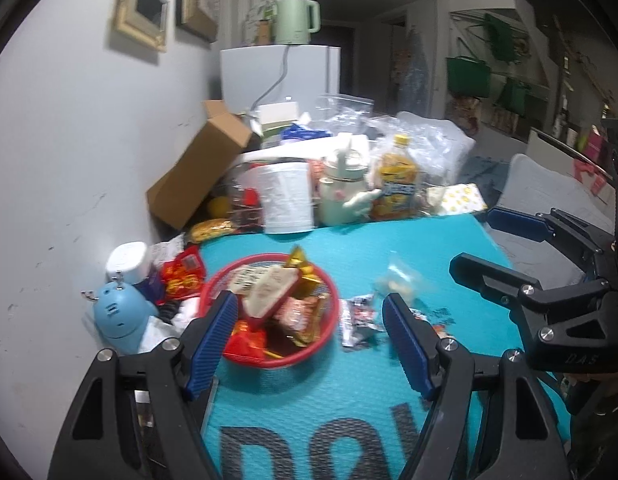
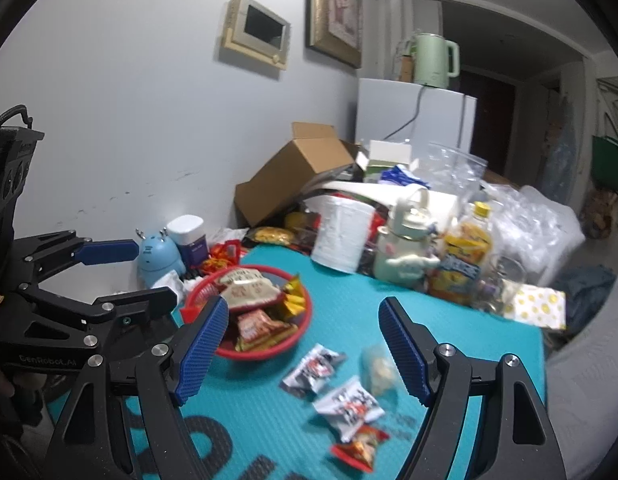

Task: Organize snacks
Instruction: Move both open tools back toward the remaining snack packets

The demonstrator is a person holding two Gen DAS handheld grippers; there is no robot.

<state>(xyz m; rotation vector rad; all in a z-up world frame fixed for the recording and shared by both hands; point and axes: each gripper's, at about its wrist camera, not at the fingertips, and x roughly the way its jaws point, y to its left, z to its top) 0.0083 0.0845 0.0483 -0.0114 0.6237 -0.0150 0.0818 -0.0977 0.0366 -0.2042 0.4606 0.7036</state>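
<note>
Premises are a lived-in home, dining or kitchen corner. Evidence: two framed pictures (image 2: 336,8) hang on a white wall beside an intercom panel (image 2: 256,32). A green kettle (image 1: 297,20) stands plugged in on a small white fridge (image 1: 281,76). The table, covered by a teal mat (image 1: 309,392), carries household clutter: a cardboard box (image 1: 197,164), a juice bottle (image 1: 397,178), plastic bags (image 2: 537,220), a snack basket (image 2: 305,332).
</note>
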